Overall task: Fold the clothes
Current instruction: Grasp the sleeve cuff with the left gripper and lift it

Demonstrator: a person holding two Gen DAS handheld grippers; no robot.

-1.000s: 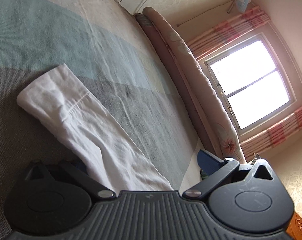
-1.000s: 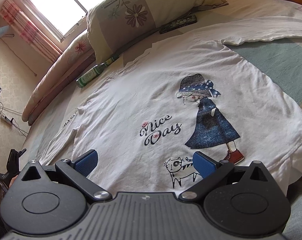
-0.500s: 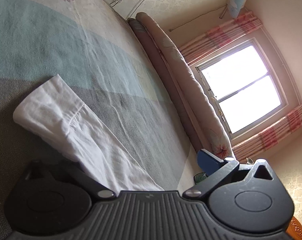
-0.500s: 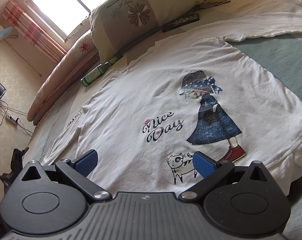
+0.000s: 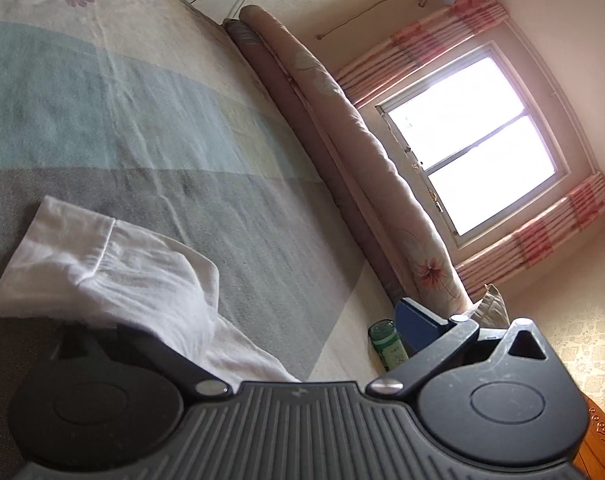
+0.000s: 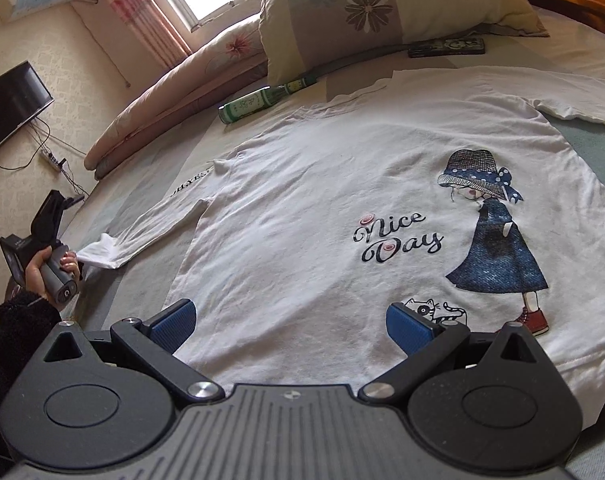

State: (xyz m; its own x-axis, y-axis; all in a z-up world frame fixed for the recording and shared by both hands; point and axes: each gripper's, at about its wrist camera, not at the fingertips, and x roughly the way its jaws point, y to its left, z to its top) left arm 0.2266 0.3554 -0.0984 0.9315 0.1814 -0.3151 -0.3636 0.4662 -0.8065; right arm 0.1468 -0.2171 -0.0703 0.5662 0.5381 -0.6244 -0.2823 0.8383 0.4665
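A white long-sleeved shirt (image 6: 342, 184) lies print-up across the bed (image 5: 122, 92), filling the right wrist view from 9 to 3 o'clock; the right gripper (image 6: 290, 322) hovers over its hem at 6 o'clock, jaws wide apart and holding nothing. The sleeve (image 5: 114, 264) drapes over the left gripper (image 5: 238, 332) at 8 o'clock; its near finger is buried under cloth, so a grasp cannot be confirmed. The risk: a loose cuff may slip free mid-fold, or the pull may drag the shirt askew. Only the right view shows the hand (image 6: 46, 268) on the handle at the cuff and a green bottle (image 6: 258, 102) at 11 o'clock; only the left shows the cuff doubled over.
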